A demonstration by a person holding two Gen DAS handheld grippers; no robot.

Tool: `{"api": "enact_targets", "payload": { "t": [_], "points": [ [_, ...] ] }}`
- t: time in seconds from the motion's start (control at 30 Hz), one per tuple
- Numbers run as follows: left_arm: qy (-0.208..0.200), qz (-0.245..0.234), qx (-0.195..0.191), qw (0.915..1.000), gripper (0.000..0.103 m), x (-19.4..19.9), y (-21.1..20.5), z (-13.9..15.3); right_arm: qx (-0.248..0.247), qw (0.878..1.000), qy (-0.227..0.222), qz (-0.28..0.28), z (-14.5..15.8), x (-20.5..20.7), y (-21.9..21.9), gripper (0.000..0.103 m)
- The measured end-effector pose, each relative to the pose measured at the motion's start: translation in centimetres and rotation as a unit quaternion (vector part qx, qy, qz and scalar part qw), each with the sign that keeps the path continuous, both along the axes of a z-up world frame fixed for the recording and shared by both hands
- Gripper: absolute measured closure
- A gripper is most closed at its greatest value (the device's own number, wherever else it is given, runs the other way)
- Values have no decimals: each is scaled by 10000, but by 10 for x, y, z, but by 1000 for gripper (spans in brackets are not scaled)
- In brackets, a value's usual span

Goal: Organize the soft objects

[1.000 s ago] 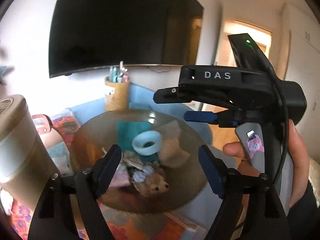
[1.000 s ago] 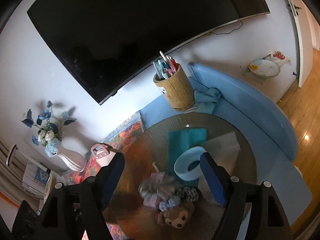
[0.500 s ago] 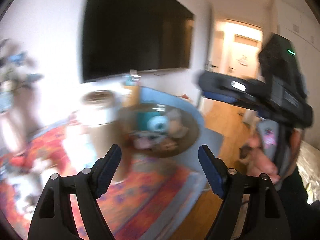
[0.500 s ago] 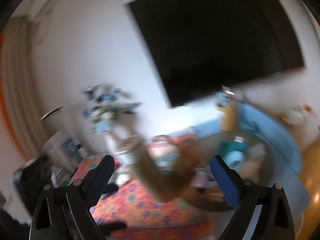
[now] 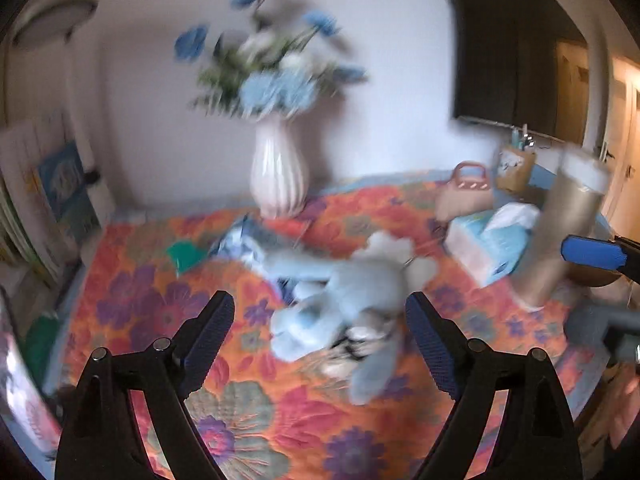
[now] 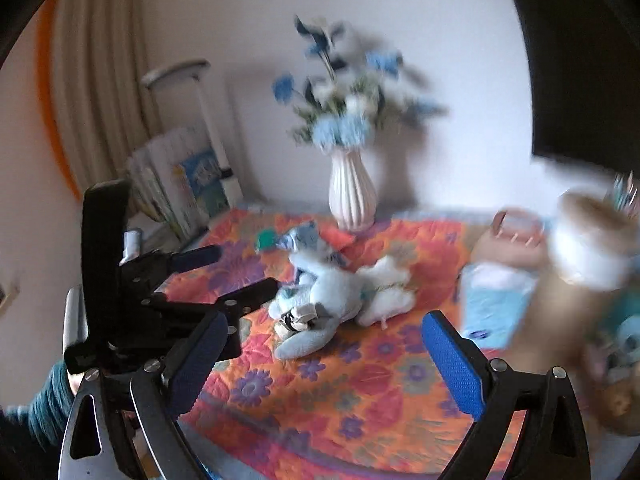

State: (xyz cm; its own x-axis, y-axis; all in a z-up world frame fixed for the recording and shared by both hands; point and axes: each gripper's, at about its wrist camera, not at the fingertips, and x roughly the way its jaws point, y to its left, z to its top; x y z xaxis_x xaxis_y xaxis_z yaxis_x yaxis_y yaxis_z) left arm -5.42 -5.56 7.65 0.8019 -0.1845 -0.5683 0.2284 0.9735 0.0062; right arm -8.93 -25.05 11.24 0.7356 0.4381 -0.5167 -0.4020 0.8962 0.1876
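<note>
A pale blue plush toy [image 5: 344,300] lies on an orange flowered quilt [image 5: 248,412], over smaller soft items. It also shows in the right wrist view [image 6: 320,300], next to a white plush [image 6: 386,284]. A blue patterned cloth [image 5: 244,242] and a green piece [image 5: 185,255] lie behind it. My left gripper [image 5: 320,344] is open and empty, just short of the blue plush. It appears in the right wrist view [image 6: 236,276] at left. My right gripper [image 6: 324,364] is open and empty above the quilt's near part. Both views are blurred.
A white ribbed vase [image 5: 278,172] of blue flowers stands at the quilt's back. A tissue pack [image 5: 488,242], a pink bag [image 5: 466,192] and a tall tan cylinder [image 5: 560,232] stand at right. Books [image 6: 180,184] lean at the left wall.
Both grippers have swung left, away from the round table with the bear and ring, to the flowered quilt with the blue plush. Both stay open and empty.
</note>
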Motion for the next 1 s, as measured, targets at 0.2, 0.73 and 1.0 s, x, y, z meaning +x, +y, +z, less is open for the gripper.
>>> {"api": "enact_targets", "payload": {
  "t": [0.2, 0.73, 1.0],
  "points": [
    [165, 410, -425, 9981, 17, 20, 28, -36, 161, 9970, 604, -465, -43, 60, 12, 6],
    [611, 417, -1102, 9912, 16, 37, 49, -56, 763, 9779, 1312, -1435, -105, 104, -22, 6],
    [684, 343, -1151, 9904, 16, 38, 49, -58, 543, 9793, 1331, -1427, -107, 107, -14, 6]
  ]
}}
